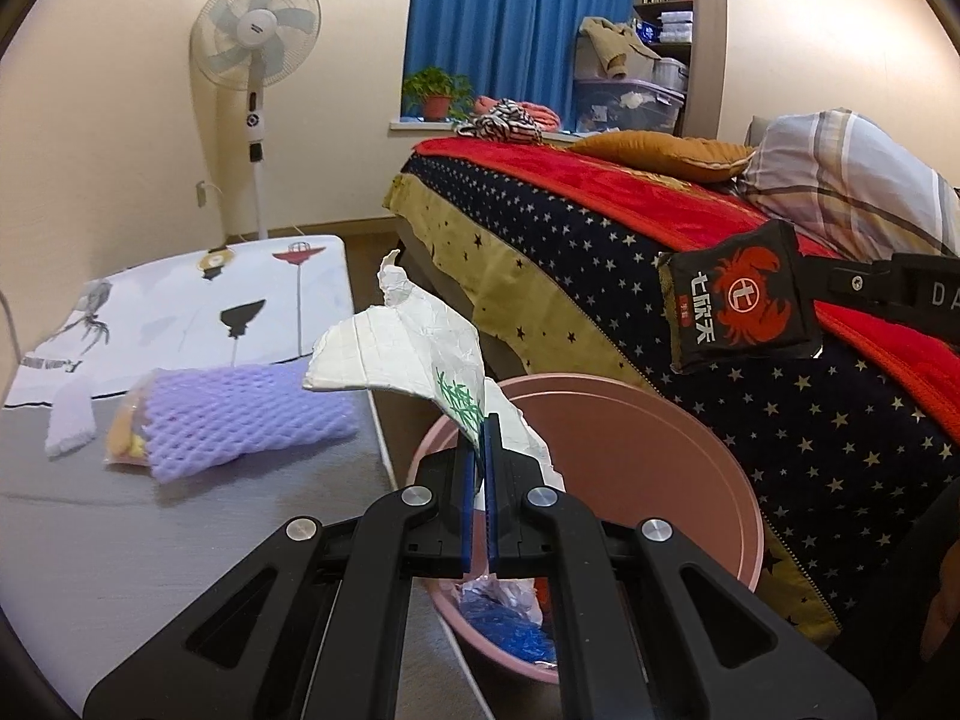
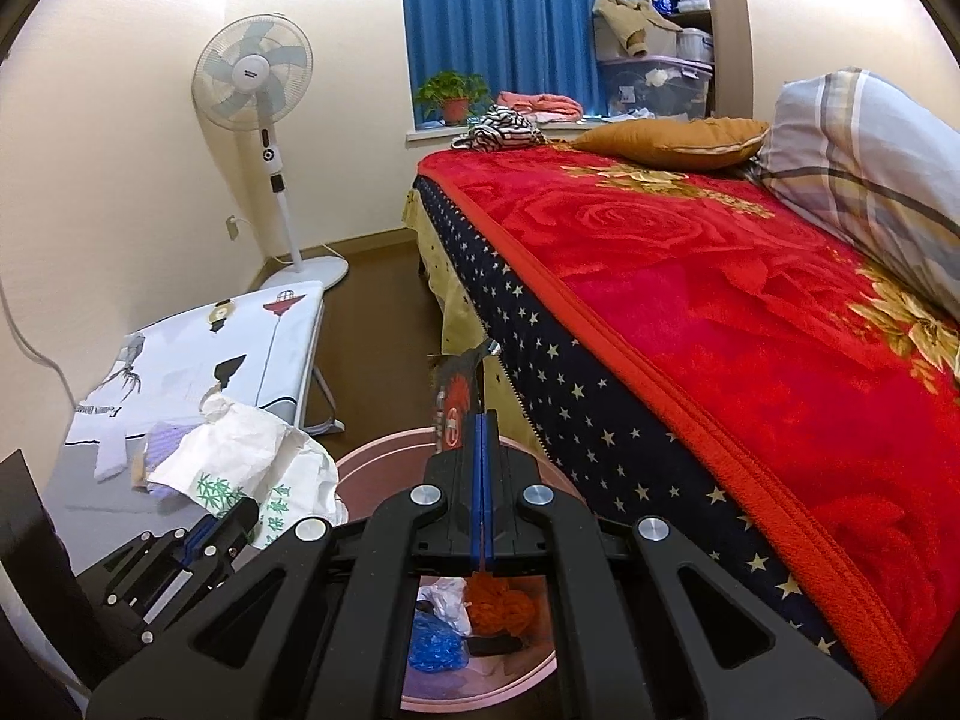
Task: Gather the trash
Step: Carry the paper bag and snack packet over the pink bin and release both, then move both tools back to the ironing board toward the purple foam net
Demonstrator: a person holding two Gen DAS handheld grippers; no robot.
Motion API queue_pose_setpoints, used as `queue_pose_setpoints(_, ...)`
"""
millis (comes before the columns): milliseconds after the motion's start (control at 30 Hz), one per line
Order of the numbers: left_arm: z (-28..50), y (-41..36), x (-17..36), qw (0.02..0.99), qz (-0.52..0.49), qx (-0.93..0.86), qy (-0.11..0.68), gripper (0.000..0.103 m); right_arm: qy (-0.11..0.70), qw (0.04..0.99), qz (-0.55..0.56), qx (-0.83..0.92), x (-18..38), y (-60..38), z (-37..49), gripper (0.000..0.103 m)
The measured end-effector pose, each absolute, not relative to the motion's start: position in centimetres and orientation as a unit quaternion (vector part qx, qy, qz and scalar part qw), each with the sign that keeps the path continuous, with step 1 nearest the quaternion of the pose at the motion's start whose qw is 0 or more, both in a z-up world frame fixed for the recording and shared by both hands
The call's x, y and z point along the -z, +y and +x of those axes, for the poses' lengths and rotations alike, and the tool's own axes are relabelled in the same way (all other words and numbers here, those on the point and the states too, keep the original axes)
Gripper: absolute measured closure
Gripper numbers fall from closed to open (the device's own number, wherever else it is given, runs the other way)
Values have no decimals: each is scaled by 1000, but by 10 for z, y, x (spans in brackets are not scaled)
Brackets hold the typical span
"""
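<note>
Landmark: pink bin (image 1: 690, 450), round, standing on the floor against the side of the bed (image 2: 690, 276).

1. Left claw (image 1: 478, 438). Clamped tight on a crumpled white paper wrapper (image 1: 408, 354), which stands up out of the pads just over the bin's near-left rim. The wrapper bears a green bamboo-leaf print and green characters too creased to read.

2. Right claw (image 2: 482, 432). Closed hard on a black snack packet (image 1: 735, 300), held above the bin's far rim on the bed side. The packet shows a red crab graphic around a circled character, a column of white Chinese characters beside it, and a small red label whose print is too small to read.

3. Bin contents: blue crinkled plastic (image 2: 435, 648), a white scrap, an orange-red clump (image 2: 501, 603) and something dark, all at the bottom.

4. Grey surface (image 1: 180, 540), left of the bin. It carries a purple foam fruit net (image 1: 240, 420) with a clear bag at one end, and a small white piece beside that. Farther from the bin lies a white printed cloth (image 1: 198, 312) with black figures and a line of lettering too distorted to read.

5. Standing fan (image 1: 255, 42), well beyond the bin by the wall; the hub label is unreadable.
</note>
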State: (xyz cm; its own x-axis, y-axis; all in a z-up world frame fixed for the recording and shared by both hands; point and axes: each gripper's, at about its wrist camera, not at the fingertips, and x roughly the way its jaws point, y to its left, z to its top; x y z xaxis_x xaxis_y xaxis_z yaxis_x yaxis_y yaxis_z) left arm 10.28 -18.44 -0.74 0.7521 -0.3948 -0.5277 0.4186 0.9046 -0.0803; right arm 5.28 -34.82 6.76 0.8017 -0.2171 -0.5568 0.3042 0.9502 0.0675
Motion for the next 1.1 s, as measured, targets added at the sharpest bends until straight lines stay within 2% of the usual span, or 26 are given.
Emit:
queue_pose_setpoints(300,107,-196,15,920,17,251,301,99,285,944,80,148,-65,-352,54,102)
queue_pose_setpoints(333,109,-198,18,913,17,261,314,97,284,943,81,150,-65,-353,54,98)
queue_pose_setpoints(400,110,-198,25,906,17,263,332,69,285,942,84,153,-65,-354,53,97)
queue_pose_setpoints(433,110,-197,26,905,14,261,335,67,285,943,86,152,-65,-354,53,95)
queue_pose_setpoints(467,109,-194,27,906,12,257,336,67,284,943,86,153,-65,-354,52,93)
queue_pose_setpoints(533,108,-188,26,911,11,246,332,68,282,944,85,152,-65,-353,50,81)
queue_pose_setpoints(600,106,-181,22,915,9,239,325,68,279,945,87,148,-65,-350,49,74)
queue_pose_setpoints(1100,97,-111,1,942,-17,168,290,68,267,956,103,69,-62,-310,50,73)
